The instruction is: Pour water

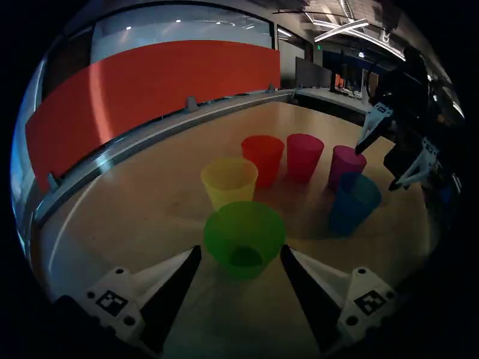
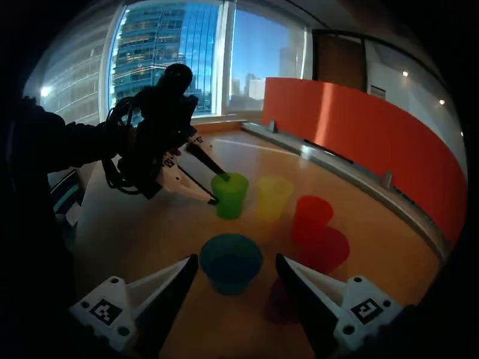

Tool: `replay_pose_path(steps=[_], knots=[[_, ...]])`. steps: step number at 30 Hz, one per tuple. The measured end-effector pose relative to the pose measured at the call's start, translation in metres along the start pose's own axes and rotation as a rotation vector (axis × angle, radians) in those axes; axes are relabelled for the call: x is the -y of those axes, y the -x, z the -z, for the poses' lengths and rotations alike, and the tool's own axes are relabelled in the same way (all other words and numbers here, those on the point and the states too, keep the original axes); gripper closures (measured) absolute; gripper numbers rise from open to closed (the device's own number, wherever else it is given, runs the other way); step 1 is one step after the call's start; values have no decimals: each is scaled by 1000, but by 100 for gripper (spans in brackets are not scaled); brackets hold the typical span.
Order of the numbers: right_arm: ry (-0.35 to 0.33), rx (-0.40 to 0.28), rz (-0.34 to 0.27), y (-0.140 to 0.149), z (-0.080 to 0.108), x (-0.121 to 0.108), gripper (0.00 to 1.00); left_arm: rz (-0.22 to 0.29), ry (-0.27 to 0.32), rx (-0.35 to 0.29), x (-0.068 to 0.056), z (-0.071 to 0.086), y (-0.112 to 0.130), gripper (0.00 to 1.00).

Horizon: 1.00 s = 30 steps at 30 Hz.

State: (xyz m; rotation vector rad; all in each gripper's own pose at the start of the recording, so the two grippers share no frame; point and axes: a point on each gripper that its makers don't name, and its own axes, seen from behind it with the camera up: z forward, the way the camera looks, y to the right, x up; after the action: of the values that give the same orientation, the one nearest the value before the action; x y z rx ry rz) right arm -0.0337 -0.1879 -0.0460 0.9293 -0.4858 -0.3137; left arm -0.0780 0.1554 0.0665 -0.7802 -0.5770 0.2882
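Six coloured plastic cups stand upright in a cluster on a wooden table. The green cup sits between the fingers of my left gripper, which is open with both fingertips close beside the cup's walls. My right gripper is open around the blue cup. In the left gripper view the right gripper hangs at the far right over the blue cup. The right gripper view shows the left gripper flanking the green cup. I cannot tell whether either cup holds water.
Yellow, red, magenta and purple cups stand behind the green one. An orange partition runs along the table's far edge. A person's dark sleeve holds the left gripper. Windows lie beyond.
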Motion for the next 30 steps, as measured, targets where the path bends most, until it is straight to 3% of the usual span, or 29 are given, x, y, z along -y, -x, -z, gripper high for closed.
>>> replay_pose_path(steps=[9, 18, 24, 30], knots=[[-4, -1, 1, -2, -2, -2, 0, -25, -1, 2, 1, -11, -7, 2], [-4, 0, 2, 0, -3, -4, 0, -19, 8, -5, 0, -15, -13, 2], [-5, 1, 1, 0, -3, -3, 0, -10, 1, -11, 2, -16, -15, 11], [-5, 5, 8, 0, -3, -3, 0, -10, -8, -7, 4, -16, -14, 11]])
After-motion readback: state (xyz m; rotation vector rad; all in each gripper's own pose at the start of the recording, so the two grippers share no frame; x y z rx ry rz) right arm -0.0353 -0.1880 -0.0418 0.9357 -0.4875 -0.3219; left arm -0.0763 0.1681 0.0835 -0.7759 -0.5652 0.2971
